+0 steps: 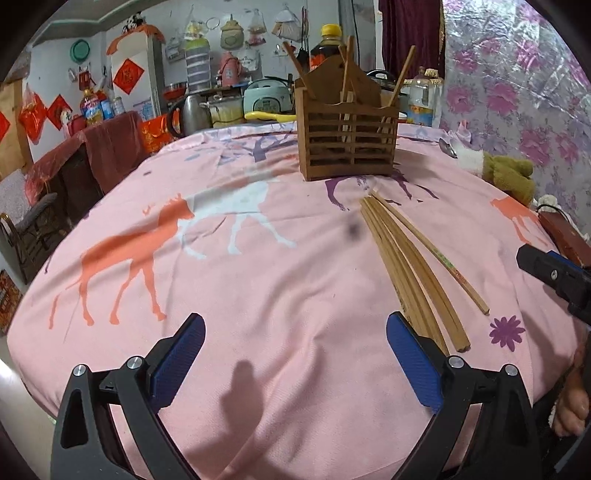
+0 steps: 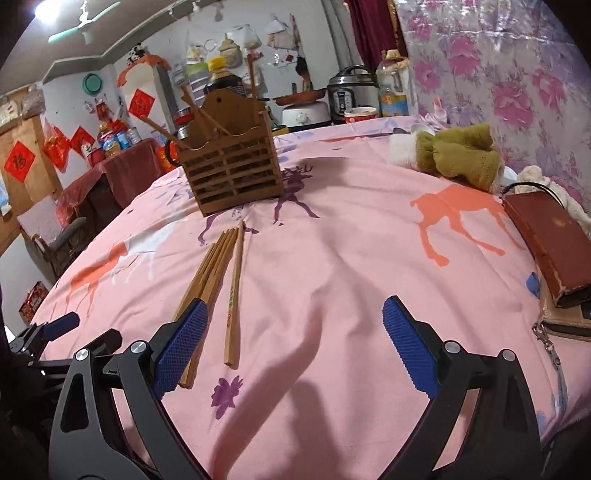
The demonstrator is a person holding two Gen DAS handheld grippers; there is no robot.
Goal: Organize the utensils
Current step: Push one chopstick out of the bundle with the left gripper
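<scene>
Left wrist view — left gripper (image 1: 295,365) hovers, spread, beside chopsticks (image 1: 410,273).

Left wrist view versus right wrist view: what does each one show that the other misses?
Only the left wrist view shows the metal kettle, and the right gripper entering from the side.

Only the right wrist view shows the ceiling fan, the black pressure cooker and the whole brown case.

Both show the pink tablecloth, the wooden utensil holder with chopsticks standing in it, the loose chopsticks lying before it, and the olive plush toy. Both grippers are open.
</scene>
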